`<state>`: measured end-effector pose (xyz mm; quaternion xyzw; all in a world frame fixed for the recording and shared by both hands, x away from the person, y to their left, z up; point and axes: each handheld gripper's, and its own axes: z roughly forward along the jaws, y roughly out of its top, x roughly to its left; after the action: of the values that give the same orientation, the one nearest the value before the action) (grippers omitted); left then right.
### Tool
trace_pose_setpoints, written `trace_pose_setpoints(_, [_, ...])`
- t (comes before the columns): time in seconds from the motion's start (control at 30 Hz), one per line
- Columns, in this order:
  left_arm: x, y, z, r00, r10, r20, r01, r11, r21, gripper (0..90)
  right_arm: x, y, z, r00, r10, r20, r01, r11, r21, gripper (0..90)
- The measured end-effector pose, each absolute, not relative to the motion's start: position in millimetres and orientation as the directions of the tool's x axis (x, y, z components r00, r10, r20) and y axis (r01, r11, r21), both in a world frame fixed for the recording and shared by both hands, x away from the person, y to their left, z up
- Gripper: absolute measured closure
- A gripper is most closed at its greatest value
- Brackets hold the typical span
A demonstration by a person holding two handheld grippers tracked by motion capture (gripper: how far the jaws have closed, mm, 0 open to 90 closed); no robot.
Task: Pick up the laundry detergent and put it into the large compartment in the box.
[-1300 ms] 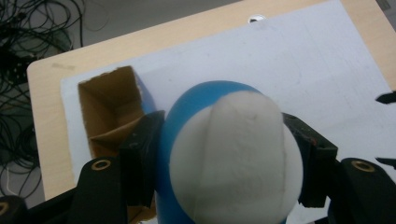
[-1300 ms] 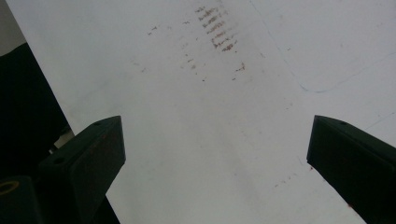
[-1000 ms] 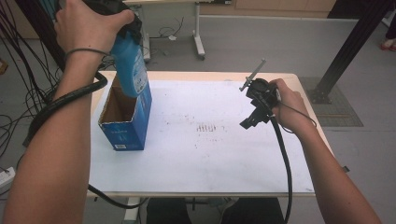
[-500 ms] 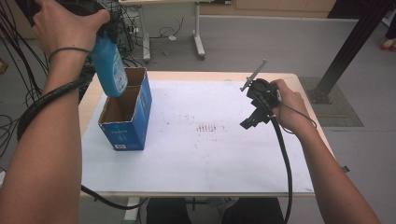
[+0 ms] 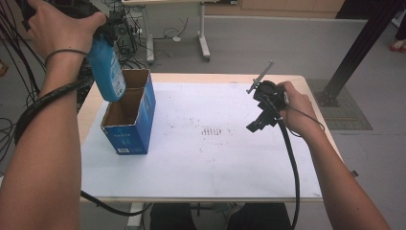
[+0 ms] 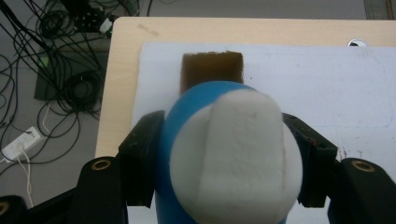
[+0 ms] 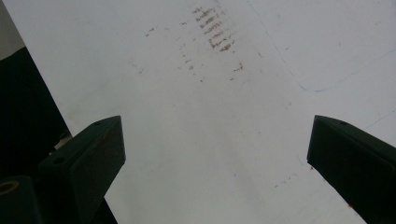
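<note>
While clamped by the left hand-held gripper (image 6: 219, 182), smooth rounded blue bottle (image 5: 106, 71)

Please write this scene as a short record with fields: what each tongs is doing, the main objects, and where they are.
left tongs: shut on the blue bottle, held in the air
blue bottle: white cap toward the camera in the left tongs' view, bottom end above the box opening
cardboard box: blue outside, open top, upright on the left part of the white sheet
right tongs: open, nothing between the jaws, over the white sheet
white sheet: covers most of the table, with small reddish marks near its middle
table: light wooden edge around the sheet
</note>
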<state>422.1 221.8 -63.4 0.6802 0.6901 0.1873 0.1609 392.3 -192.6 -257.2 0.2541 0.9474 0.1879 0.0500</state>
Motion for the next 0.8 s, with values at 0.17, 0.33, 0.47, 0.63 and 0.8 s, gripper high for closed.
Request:
trace_pose_setpoints(0.17, [423,222,-67,-0.022,0.999,0.028,0.88,0.007,0.475,37.6,392,-192,-258,-0.865,0.501,0.001,0.464,0.8,0.38,4.0])
trace_pose_setpoints(0.33, [424,223,-74,-0.021,1.0,0.016,0.884,0.011,0.467,37.6,392,-192,-260,-0.864,0.503,0.005,0.467,0.798,0.38,4.1])
trace_pose_setpoints(0.47, [426,225,-82,-0.022,1.0,0.012,0.89,0.014,0.456,37.7,392,-193,-260,-0.865,0.503,0.003,0.466,0.8,0.378,4.1])
trace_pose_setpoints(0.63, [427,228,-93,-0.025,1.0,-0.001,0.898,0.023,0.439,37.6,391,-194,-260,-0.863,0.505,0.001,0.468,0.799,0.379,4.0])
trace_pose_setpoints(0.8, [429,231,-103,-0.029,1.0,-0.002,0.904,0.027,0.426,37.6,391,-193,-260,-0.864,0.503,0.0,0.467,0.801,0.374,4.1])
